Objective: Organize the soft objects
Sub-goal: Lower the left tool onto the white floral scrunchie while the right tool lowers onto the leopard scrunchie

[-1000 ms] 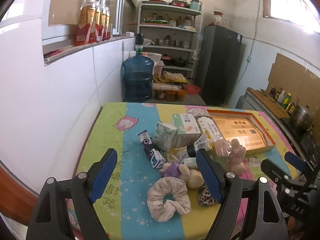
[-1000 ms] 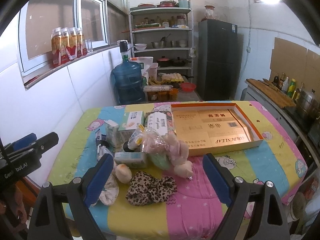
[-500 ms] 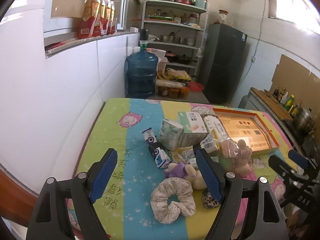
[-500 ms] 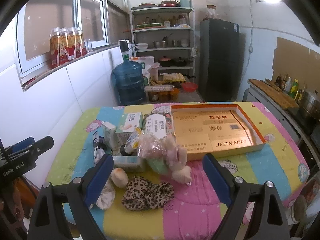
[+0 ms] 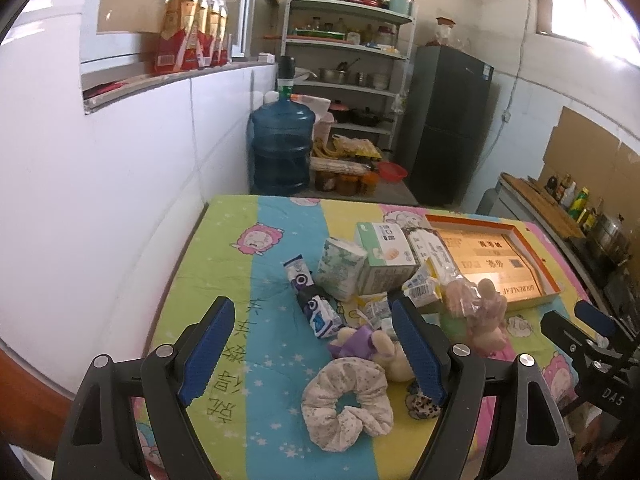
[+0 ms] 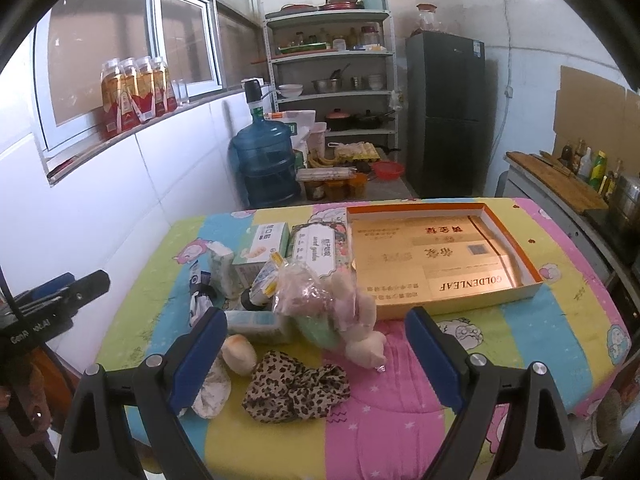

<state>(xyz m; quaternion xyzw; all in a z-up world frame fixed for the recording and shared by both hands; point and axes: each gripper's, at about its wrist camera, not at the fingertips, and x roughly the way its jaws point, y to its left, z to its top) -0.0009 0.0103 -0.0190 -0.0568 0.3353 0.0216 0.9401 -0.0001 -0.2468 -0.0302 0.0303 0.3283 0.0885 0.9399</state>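
While both hand-held grippers hang wide open and empty over the near edge of the bench [image 6: 560,320], you have every soft thing yet to sort.

Start with what lies loose at the front: the pale scrunchie [image 5: 347,407] sits between the fingers of your left hand-held gripper [image 5: 312,354], and the leopard-print scrunchie [image 6: 298,387] between those of your right hand-held gripper [image 6: 316,358], both clear of the pile. Come down square, pinch one side of the fabric ring, not its hole, and lift straight so you drag nothing along. Leave the pink plush toy [image 6: 352,320] and the small purple doll [image 5: 362,342] until the front is clear, since they lean against cartons and packets. The open orange-rimmed box [image 6: 516,240] stands behind the pile to the right; it holds only flat gold cartons, and no soft thing is in it yet.
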